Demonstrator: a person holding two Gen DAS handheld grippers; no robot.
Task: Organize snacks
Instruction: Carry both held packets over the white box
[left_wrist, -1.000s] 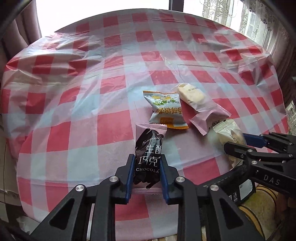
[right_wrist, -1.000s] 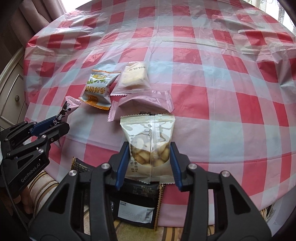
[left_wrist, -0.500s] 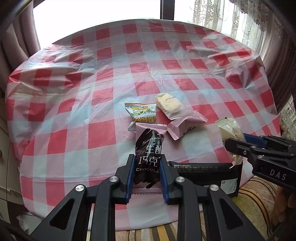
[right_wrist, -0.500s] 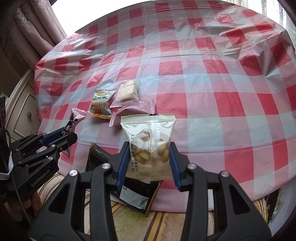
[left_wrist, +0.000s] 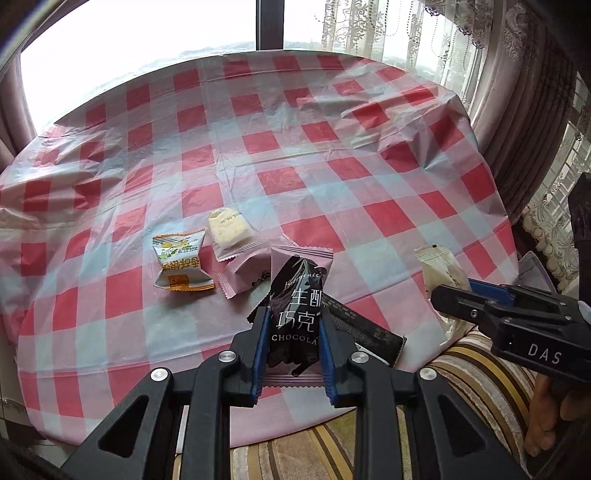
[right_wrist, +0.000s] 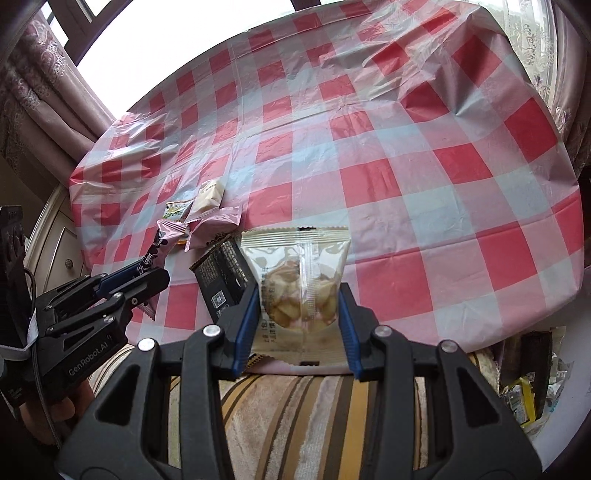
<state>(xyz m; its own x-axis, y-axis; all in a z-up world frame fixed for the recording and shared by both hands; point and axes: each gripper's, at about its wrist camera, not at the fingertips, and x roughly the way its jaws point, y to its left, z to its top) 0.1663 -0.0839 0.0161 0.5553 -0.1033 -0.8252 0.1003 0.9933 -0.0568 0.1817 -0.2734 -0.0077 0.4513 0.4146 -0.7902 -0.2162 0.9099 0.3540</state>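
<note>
Two glossy crimped packets are clamped upright between jaws: chocolate packet (left_wrist: 295, 314) in the left gripper (left_wrist: 293, 354), clear nut packet (right_wrist: 300, 284) in the right gripper (right_wrist: 295, 332), beyond them the checked plastic-covered table (left_wrist: 332, 184).

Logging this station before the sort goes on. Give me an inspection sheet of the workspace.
Surface: round table under wrinkled red-checked plastic cloth.
Job's things: chocolate pack in left gripper; nut pack in right gripper; yellow pack, pale cake pack, pink pack clustered on cloth; black pouch at near edge.
Clutter: wrappers low right, off the table.
Grippers: both shut on packs, held above the near edge.
Cables: black lead near the left hand.
Surroundings: window, curtains, striped cushion, cabinet.
</note>
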